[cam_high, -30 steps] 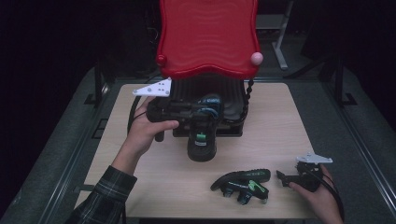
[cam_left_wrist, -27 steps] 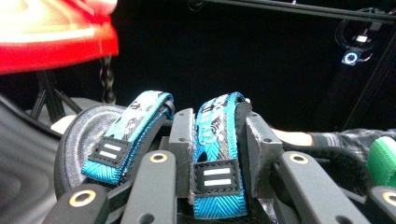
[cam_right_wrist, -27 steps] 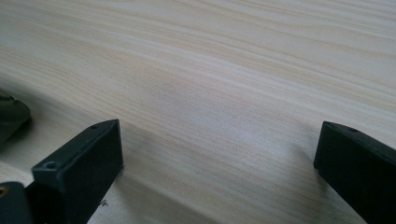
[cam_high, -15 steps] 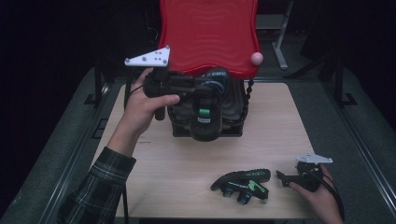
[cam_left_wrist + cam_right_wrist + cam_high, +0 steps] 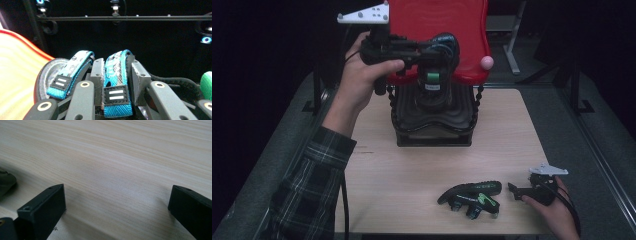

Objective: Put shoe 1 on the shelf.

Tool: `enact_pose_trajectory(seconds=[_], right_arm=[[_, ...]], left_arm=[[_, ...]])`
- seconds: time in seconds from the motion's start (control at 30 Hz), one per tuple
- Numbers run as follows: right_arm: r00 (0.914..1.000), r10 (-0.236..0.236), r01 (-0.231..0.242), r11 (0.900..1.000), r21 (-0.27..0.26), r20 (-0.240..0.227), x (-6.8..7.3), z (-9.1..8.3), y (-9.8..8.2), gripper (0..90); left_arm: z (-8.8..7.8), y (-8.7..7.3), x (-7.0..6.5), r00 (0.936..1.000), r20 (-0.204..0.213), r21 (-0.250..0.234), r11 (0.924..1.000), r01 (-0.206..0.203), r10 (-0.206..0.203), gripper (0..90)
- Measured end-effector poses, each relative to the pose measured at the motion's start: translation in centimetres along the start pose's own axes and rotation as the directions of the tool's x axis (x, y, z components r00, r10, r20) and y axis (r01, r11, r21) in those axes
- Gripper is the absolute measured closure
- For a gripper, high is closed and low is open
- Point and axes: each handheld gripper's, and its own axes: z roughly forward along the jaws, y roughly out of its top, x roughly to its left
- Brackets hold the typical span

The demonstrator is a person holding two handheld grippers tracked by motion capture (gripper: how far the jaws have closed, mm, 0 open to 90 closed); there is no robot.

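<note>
The left gripper (image 5: 424, 52) is clamped on a sandal with blue straps (image 5: 116, 82), holding it in the air above the black stand (image 5: 432, 117) and in front of the red board (image 5: 437, 30) behind that stand. A second sandal (image 5: 472, 195) lies on the wooden table (image 5: 412, 175) well in front of the stand, near the front edge, with bare tabletop between them. Just right of that sandal the right gripper (image 5: 116, 207) rests low over the table with its jaws wide apart and nothing between them.
</note>
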Motion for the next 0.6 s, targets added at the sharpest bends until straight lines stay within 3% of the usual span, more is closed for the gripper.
enact_pose_trajectory(seconds=[0.27,0.6], right_arm=[[1.0,-0.001,0.001,1.0,0.001,-0.003,0.0,0.0,0.0,0.8],[1.0,-0.005,0.005,1.0,0.001,-0.004,0.0,0.0,0.0,0.8]], left_arm=[[-0.1,2.1,3.3,0.9961,-0.088,-0.007,0.9999,-0.008,0.007,67.7],[0.6,3.3,7.5,0.9845,-0.167,0.058,0.9974,-0.043,0.052,67.7]])
